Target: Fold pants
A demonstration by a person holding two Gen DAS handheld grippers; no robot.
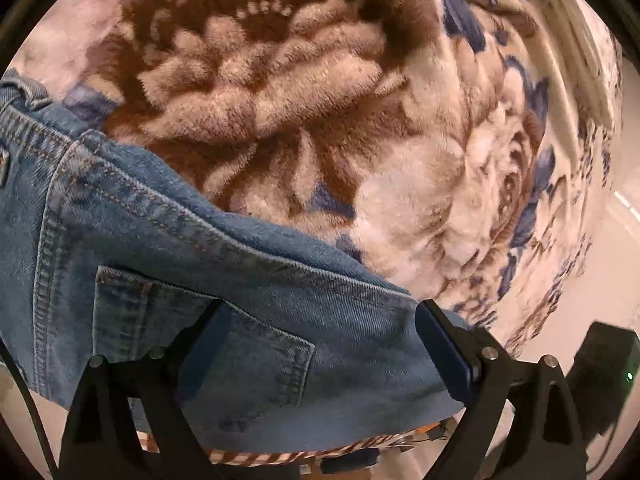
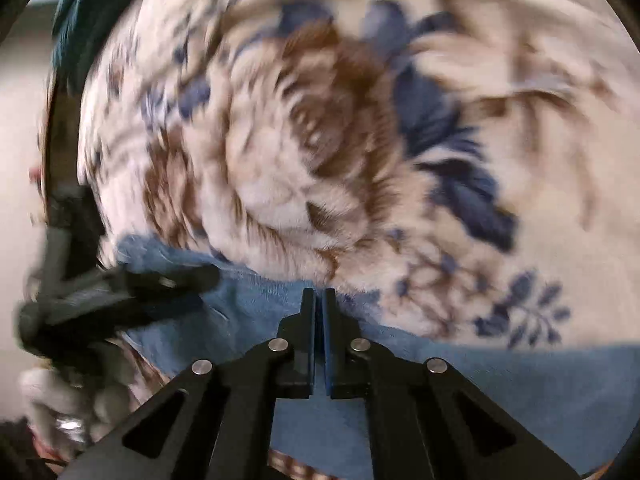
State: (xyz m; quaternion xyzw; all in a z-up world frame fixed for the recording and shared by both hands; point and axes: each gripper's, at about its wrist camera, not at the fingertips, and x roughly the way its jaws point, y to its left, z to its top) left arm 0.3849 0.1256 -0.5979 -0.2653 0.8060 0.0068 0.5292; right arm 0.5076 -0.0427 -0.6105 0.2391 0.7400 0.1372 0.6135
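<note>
Nearest the left wrist camera, the left gripper [image 1: 320,328] has its jaws spread wide, one finger at 7 o'clock and the other at 5 o'clock, with nothing pinched. Both fingers lie over the blue denim jeans [image 1: 168,248]; whether the pads touch the cloth cannot be told. A back pocket [image 1: 192,336] with orange stitching sits between and under the fingers. The jeans fill the view from 6 to 9 o'clock, seams running toward 10 o'clock, where a belt loop shows. A strip of red-checked cloth [image 1: 280,456] peeks from under the denim's near edge at 6 o'clock. Beyond the jeans, from the centre to 12 o'clock, lies a plush floral blanket [image 1: 304,112] in cream, brown and blue. A black device with a green light [image 1: 604,380] sits at 4 o'clock.

Nearest the right wrist camera, the right gripper [image 2: 319,300] has its jaws pressed together; its tips sit at the far edge of the jeans [image 2: 520,392], and whether denim is caught between them cannot be told. The view is blurred. The left gripper [image 2: 172,280] shows at 9 o'clock over the denim, with a gloved hand [image 2: 60,400] at 8 o'clock. The blanket [image 2: 320,140] fills the far field.
</note>
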